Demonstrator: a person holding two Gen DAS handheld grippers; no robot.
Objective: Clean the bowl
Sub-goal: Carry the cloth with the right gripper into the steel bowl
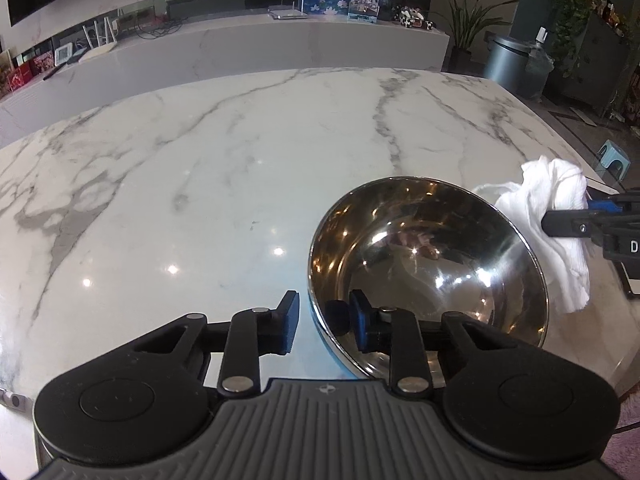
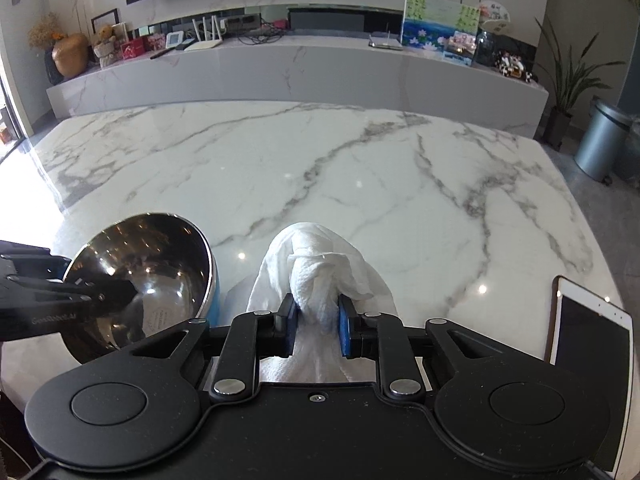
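Observation:
A shiny steel bowl (image 1: 432, 256) with a blue outside (image 2: 214, 300) is over the near part of the white marble table (image 1: 200, 184), and it looks tipped. My left gripper (image 1: 326, 320) is shut on its near wall, one finger (image 1: 290, 320) outside and the other finger (image 1: 362, 320) inside. In the right wrist view the left gripper (image 2: 116, 292) reaches into the bowl (image 2: 160, 264) from the left. My right gripper (image 2: 318, 320) is shut on a bunched white cloth (image 2: 316, 264), just right of the bowl. The cloth (image 1: 552, 208) hangs beside the bowl's far right rim.
A white tablet (image 2: 592, 340) lies at the table's near right edge. Beyond the table runs a long marble counter (image 2: 300, 68) with pictures and small items. A grey bin (image 2: 600, 140) and a potted plant (image 2: 568, 80) stand on the floor to the right.

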